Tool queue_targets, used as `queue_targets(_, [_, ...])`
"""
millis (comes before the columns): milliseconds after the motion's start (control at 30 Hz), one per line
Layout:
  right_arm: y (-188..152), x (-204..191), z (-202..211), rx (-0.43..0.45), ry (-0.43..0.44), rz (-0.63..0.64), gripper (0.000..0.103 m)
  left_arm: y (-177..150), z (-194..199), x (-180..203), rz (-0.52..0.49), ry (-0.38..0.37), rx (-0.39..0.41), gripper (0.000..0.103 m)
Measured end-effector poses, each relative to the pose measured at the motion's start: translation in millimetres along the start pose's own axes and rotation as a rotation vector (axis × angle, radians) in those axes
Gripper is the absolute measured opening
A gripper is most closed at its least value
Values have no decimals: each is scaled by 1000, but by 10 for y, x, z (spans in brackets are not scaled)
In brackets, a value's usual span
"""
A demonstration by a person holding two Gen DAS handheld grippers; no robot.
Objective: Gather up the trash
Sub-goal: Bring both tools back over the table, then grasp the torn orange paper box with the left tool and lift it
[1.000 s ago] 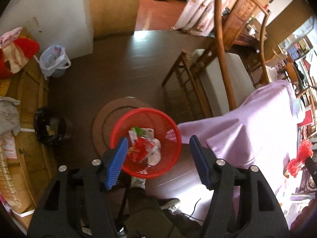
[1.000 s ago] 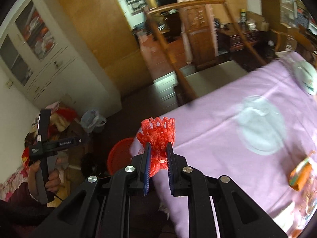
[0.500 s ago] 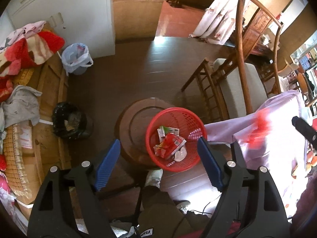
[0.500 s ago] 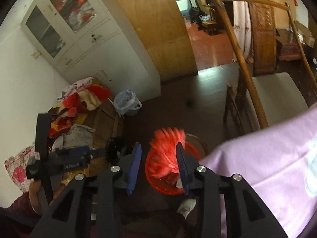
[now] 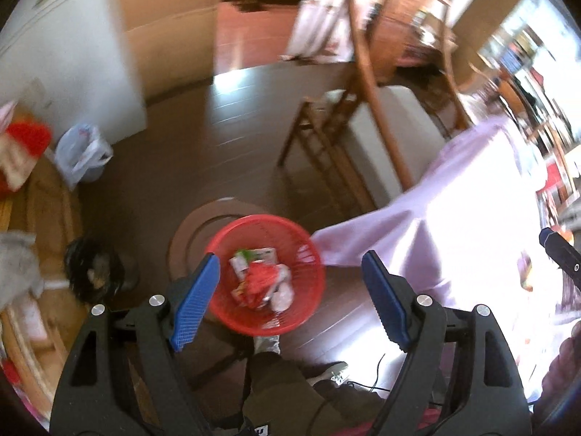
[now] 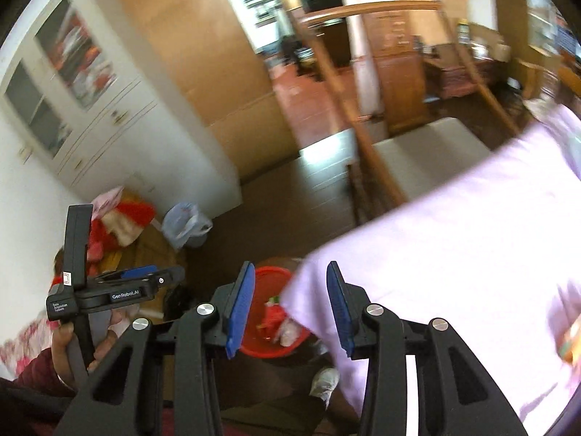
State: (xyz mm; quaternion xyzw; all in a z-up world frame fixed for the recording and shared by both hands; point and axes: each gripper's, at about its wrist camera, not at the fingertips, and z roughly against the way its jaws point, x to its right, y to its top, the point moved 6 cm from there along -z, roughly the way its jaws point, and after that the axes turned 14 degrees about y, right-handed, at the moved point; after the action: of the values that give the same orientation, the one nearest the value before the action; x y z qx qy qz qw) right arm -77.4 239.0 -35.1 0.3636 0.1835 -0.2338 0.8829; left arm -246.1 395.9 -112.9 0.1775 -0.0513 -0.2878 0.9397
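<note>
Red basket (image 5: 265,272) sits on the floor beside the purple tablecloth (image 5: 454,225), holding wrappers (image 5: 261,279). Left gripper (image 5: 290,298) gapes wide, empty; right gripper (image 6: 287,312) is opening, nothing between its jaws.

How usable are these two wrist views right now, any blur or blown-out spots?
Left wrist view: room edges smeared by motion, the tablecloth blown out to white on the right, but the red basket and the trash inside stay readable. Right wrist view: cabinet, chair and cloth streaked with blur, fisheye bending the walls; right gripper sharp, jaws opening with nothing between them.
</note>
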Motion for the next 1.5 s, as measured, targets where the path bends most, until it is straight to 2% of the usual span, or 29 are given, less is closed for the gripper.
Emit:
queue_targets(233, [-311, 578, 734, 138, -131, -143, 41, 103, 74, 904, -200, -87, 40, 79])
queue_targets(400, [-732, 957, 1401, 261, -252, -270, 42, 61, 133, 1708, -371, -165, 54, 79])
queue_targets(467, [-960, 1104, 1656, 304, -300, -332, 43, -24, 192, 2129, -462, -203, 59, 79])
queue_targets(700, [-1822, 1476, 2439, 434, -447, -546, 45, -504, 341, 3251, -712, -300, 63, 80])
queue_targets(933, [-2530, 1639, 3092, 552, -585, -677, 47, -930, 407, 4187, -904, -349, 87, 82])
queue_targets(1133, [-3037, 1710, 3501, 635, -678, -787, 51, -1125, 307, 5029, -999, -364, 82, 82])
queue_targets(1333, [-3331, 1776, 3665, 641, -736, -859, 52, -1260, 60, 5497, -1062, -328, 69, 82])
queue_targets(1500, [-3468, 1843, 3750, 631, -773, -902, 52, -1308, -177, 5657, -1075, -305, 28, 82])
